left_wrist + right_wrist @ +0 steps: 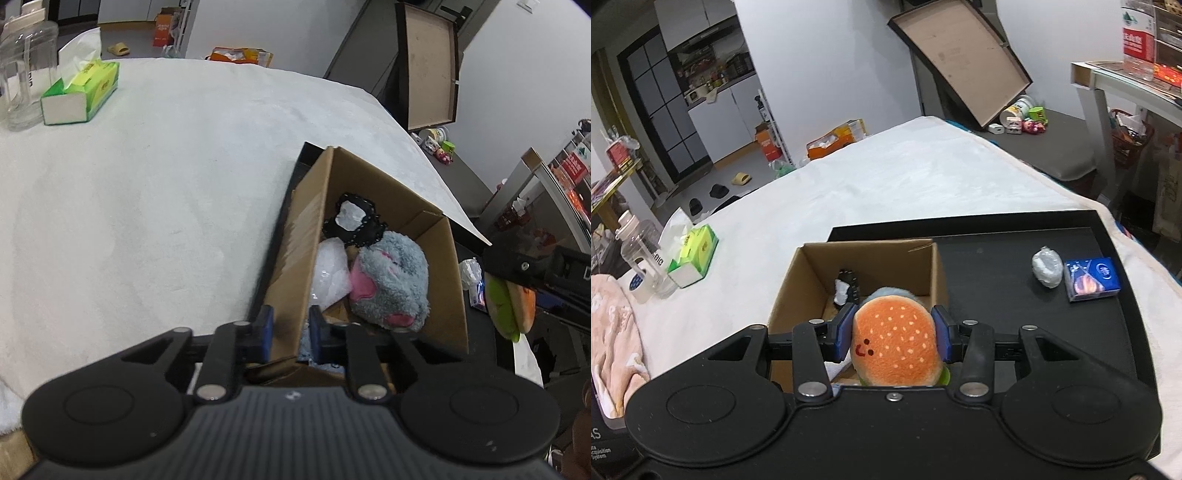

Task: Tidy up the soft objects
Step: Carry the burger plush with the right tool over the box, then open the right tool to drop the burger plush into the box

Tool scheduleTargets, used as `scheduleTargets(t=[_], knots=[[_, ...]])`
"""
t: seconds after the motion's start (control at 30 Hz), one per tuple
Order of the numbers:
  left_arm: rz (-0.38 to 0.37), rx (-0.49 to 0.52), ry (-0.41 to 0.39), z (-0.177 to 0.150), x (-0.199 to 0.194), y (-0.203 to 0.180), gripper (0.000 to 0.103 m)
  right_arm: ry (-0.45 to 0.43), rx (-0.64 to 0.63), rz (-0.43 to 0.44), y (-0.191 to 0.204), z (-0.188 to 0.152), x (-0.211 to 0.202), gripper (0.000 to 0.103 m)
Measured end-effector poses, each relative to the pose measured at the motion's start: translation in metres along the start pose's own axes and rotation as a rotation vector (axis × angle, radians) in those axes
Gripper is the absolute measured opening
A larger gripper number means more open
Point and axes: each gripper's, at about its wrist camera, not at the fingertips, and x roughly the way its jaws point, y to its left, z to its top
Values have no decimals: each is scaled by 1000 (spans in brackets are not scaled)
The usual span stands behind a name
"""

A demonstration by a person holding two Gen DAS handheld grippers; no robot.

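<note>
no writing reads clearly; left tool (290, 334) clamps the cardboard box (373, 236) wall, right tool (894, 334) grips the burger plush (895, 345), white surface (905, 184) beneath

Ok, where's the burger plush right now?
The burger plush is clamped in the right gripper, hovering above the near end of the cardboard box on the black tray.
</note>
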Motion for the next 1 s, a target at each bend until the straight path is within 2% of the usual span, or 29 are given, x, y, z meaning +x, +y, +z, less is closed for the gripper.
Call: scheduleTargets(t=[0.3, 0.47, 0.6, 0.9, 1.0], knots=[[-19, -8, -4, -2, 0, 5, 16, 30, -28, 21, 20, -7, 6, 44], [-25, -16, 3, -1, 0, 6, 16, 54, -49, 8, 25, -13, 10, 53], [-19, -13, 4, 0, -2, 4, 17, 41, -43, -3, 21, -12, 5, 58], [5, 17, -20, -1, -10, -3, 17, 18, -9, -29, 0, -12, -6, 60], [15, 24, -26, 0, -13, -7, 20, 15, -15, -37, -5, -12, -9, 63]])
